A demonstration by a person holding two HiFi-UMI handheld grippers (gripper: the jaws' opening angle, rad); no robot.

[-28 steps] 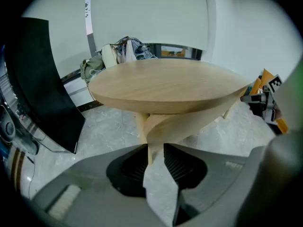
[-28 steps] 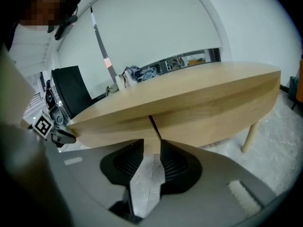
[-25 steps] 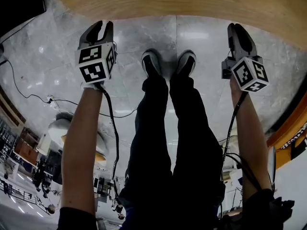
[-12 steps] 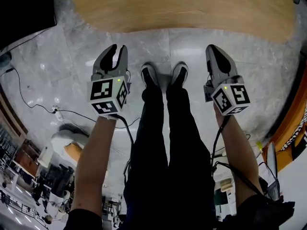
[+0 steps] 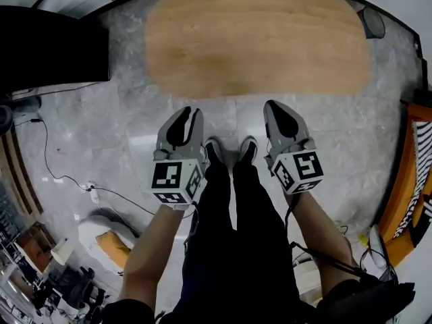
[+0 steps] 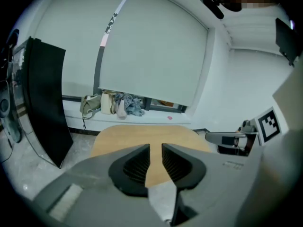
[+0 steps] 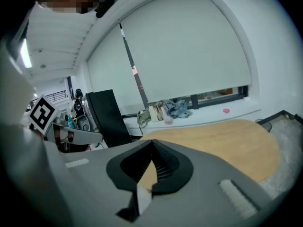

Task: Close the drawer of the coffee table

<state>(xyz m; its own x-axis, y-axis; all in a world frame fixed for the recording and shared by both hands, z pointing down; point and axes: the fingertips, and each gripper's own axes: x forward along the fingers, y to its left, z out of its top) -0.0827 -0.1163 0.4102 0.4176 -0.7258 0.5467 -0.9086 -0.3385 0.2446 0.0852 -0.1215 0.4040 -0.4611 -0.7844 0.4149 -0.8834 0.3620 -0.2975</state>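
Note:
The coffee table (image 5: 256, 39) is a light wooden oval top seen from above, ahead of the person's shoes; no drawer shows in any view. My left gripper (image 5: 187, 113) hangs in the air above the floor, short of the table's near edge. Its jaws have just been closing, and a narrow gap with nothing in it remains (image 6: 155, 148). To its right, at the same height, my right gripper (image 5: 275, 106) is shut and empty, with the tips together (image 7: 152, 143). Both gripper views look over the table (image 6: 142, 136) (image 7: 222, 141) toward a window wall.
A tall black panel (image 5: 47, 46) stands left of the table. A cable (image 5: 61, 181) trails over the marble floor at the left, by a white and orange object (image 5: 101, 235). Orange furniture (image 5: 412, 181) lines the right. Bags and clothes (image 6: 113, 105) lie on the sill.
Both grippers have risen toward the camera and drawn closer together. The whole table top now shows instead of its near edge. The left jaws have narrowed.

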